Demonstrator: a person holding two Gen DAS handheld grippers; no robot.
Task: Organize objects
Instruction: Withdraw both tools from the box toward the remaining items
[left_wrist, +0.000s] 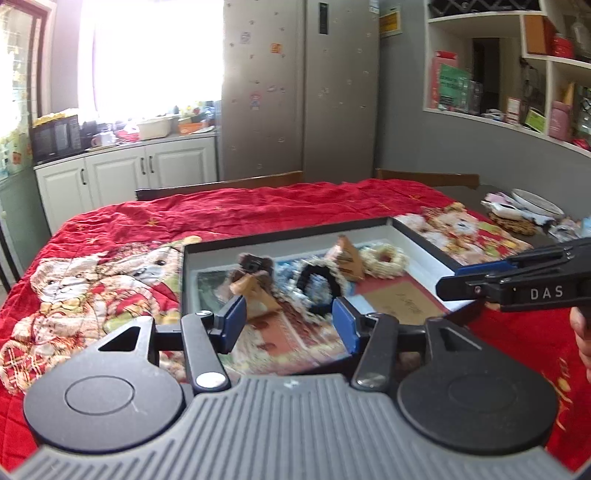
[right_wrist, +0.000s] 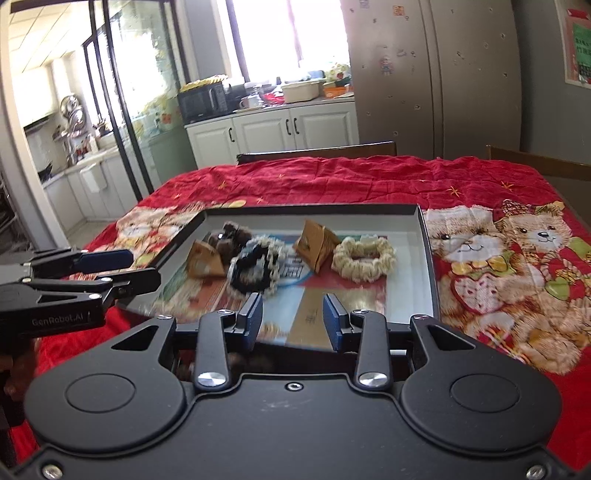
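Red quilted bear-print cloth (right_wrist: 332, 181) covers the table. Beyond its far edge: tall steel refrigerator (left_wrist: 299, 92), white base cabinets (left_wrist: 122, 173), black microwave (left_wrist: 55, 138).

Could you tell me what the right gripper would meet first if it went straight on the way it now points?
Probably the printed card lining the shallow black-rimmed box, just ahead of the open right gripper; the dark blue and white beaded scrunchie sits slightly left. Depth is uncertain.

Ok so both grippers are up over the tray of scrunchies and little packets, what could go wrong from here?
1. The tray sits on a wrinkled red quilt, so a push could tilt or slide it.
2. The dark scrunchie touches a tan packet; grabbing one may drag the other.
3. The left gripper and right gripper, both open and empty, are close enough to collide.
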